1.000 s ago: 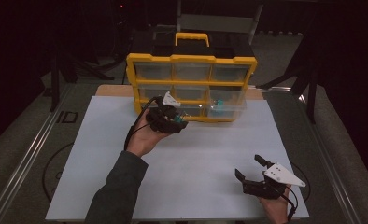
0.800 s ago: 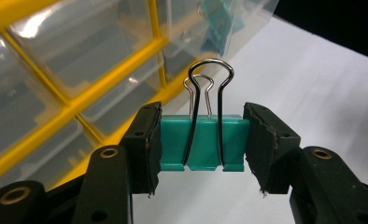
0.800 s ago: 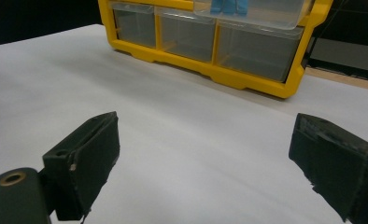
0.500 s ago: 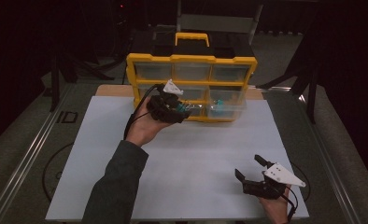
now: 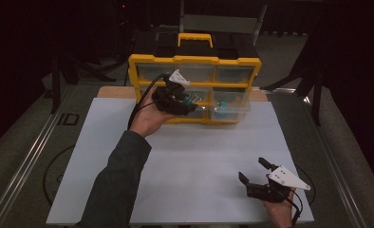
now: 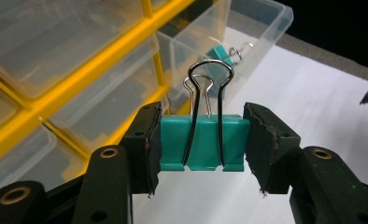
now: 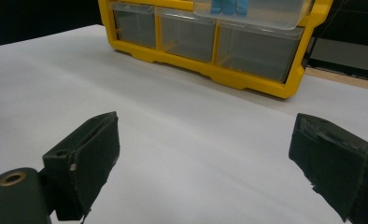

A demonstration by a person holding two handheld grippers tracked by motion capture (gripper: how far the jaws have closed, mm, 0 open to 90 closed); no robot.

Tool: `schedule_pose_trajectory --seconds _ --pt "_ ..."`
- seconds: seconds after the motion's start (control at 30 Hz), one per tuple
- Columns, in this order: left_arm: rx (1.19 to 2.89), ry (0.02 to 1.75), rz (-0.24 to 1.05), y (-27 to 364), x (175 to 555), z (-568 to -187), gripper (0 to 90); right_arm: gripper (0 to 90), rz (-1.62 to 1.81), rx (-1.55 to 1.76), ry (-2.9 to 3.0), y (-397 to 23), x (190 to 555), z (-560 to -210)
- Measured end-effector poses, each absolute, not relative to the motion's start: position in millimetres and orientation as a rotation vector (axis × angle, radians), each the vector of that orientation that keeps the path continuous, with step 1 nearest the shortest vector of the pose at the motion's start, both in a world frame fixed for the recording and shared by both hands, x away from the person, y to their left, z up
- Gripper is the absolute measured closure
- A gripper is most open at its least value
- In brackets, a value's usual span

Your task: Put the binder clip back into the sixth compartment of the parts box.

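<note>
While the right tongs (image 5: 254,174) gape empty, left tongs (image 6: 201,140), clamped on teal binder clip (image 6: 201,142), now higher.

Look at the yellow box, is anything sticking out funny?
Yes. One clear drawer at the lower right of the yellow organizer is pulled out, while the others sit flush. A teal binder clip lies inside it. The left tongs hold another teal clip in front.
</note>
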State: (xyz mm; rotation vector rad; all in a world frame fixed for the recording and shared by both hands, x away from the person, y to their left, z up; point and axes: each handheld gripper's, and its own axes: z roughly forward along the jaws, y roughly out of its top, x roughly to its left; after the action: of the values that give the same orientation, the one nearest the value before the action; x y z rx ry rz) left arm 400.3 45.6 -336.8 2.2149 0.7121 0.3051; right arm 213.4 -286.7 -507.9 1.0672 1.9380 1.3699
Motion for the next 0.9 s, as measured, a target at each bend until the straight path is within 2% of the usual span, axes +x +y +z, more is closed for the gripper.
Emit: schedule_pose_trajectory --seconds 0.9 --pt "2.177 0.729 0.312 25 424 -328 50.5 8.6 1.373 1.067 1.937 -287 214 -508"
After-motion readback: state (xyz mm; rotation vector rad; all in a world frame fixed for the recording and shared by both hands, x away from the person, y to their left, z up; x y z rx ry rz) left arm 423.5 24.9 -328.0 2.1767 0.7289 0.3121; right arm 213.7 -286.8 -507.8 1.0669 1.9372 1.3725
